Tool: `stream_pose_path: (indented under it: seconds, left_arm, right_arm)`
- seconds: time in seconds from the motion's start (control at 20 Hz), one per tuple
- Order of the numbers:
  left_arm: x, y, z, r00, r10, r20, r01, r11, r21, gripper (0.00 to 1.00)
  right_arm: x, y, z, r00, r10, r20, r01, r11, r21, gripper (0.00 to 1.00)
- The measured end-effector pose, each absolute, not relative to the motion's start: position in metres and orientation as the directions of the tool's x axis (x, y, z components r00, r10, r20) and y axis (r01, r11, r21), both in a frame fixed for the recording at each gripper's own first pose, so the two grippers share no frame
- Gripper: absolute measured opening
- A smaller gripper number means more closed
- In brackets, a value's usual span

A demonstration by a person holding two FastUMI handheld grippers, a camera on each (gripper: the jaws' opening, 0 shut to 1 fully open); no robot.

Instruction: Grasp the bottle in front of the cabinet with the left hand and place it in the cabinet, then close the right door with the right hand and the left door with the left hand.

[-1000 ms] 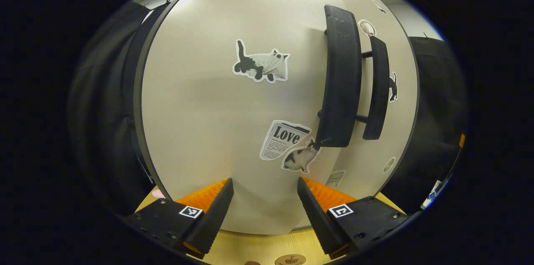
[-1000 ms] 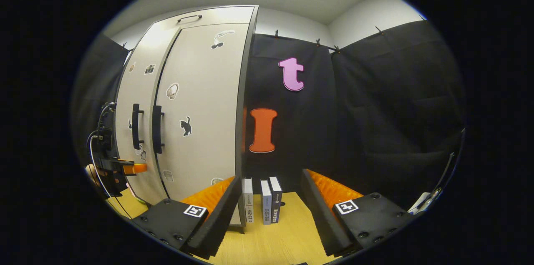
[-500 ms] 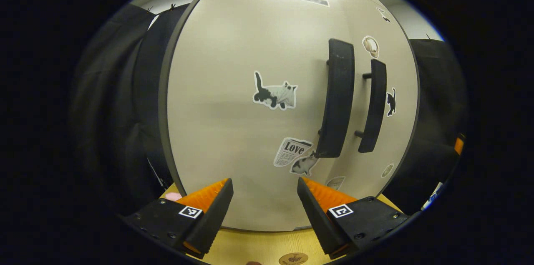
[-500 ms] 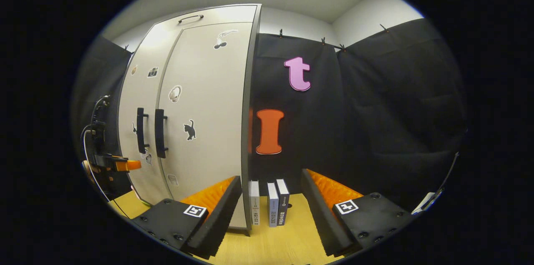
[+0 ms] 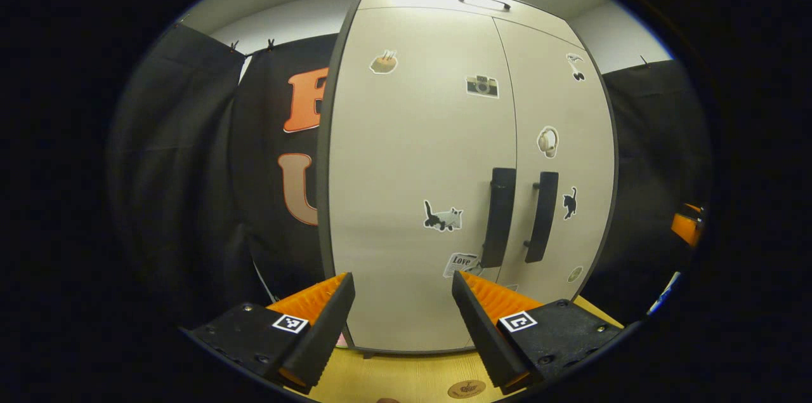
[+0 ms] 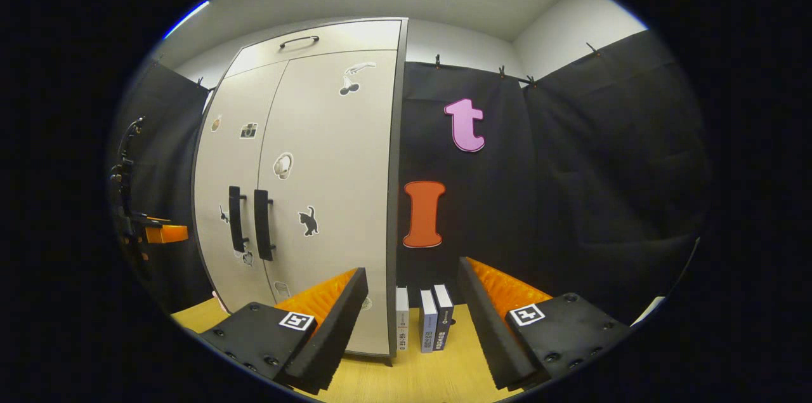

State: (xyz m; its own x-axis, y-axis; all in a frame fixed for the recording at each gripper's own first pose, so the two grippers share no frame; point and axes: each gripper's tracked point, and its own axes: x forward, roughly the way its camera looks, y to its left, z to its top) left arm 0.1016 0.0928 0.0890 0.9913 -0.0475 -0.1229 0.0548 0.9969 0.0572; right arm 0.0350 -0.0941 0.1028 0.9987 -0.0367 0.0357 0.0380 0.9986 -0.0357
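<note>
1. With both doors shut flush, your cabinet (image 5: 419, 187) stands upright on the wooden table (image 5: 406, 377); the left door (image 5: 412, 136) and right door (image 5: 558, 105) meet at a thin seam, and their two dark handles (image 5: 499, 217) sit side by side at about 3 o'clock of the left gripper view's centre.
2. Your left gripper (image 5: 403, 320) has its jaws wide apart and grips nothing; bare tabletop lies between it and the cabinet's foot.
3. Your right gripper (image 6: 412, 320) is likewise spread wide and empty (three books (image 6: 425, 327) stand upright beyond its fingers, just beside the cabinet's right edge).
4. The bottle cannot be seen with the doors shut, so you cannot tell where it stands.
5. At 9 o'clock in the right gripper view, the left gripper shows well apart from the cabinet's front.
6. Black cloth walls close in on both sides of the cabinet.
</note>
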Motion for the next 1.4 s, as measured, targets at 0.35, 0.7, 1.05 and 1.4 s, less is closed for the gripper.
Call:
stream_pose_path:
  seconds: [0.35,0.7,1.05,1.4]
  left_arm:
    - [0.057,0.127,0.136,0.998,-0.004,-0.069,0.006,1.0,0.028,0.94]
    - [0.019,0.126,0.182,1.0,-0.02,0.004,0.02,1.0,0.019,0.93]
    - [0.002,0.114,0.206,0.998,-0.046,0.047,0.043,0.997,0.064,0.94]
    - [-0.004,0.105,0.205,0.998,-0.056,0.037,0.054,0.997,0.052,0.94]
  right_arm:
    - [0.02,-0.09,0.118,0.999,-0.019,0.032,0.02,0.999,-0.04,0.95]
    - [0.013,-0.076,0.12,1.0,0.019,0.024,-0.018,0.999,-0.033,0.96]
    - [0.011,-0.074,0.124,0.999,0.027,0.03,-0.025,0.999,-0.042,0.95]
    - [0.003,-0.074,0.124,0.999,0.039,0.032,-0.037,0.999,-0.032,0.95]
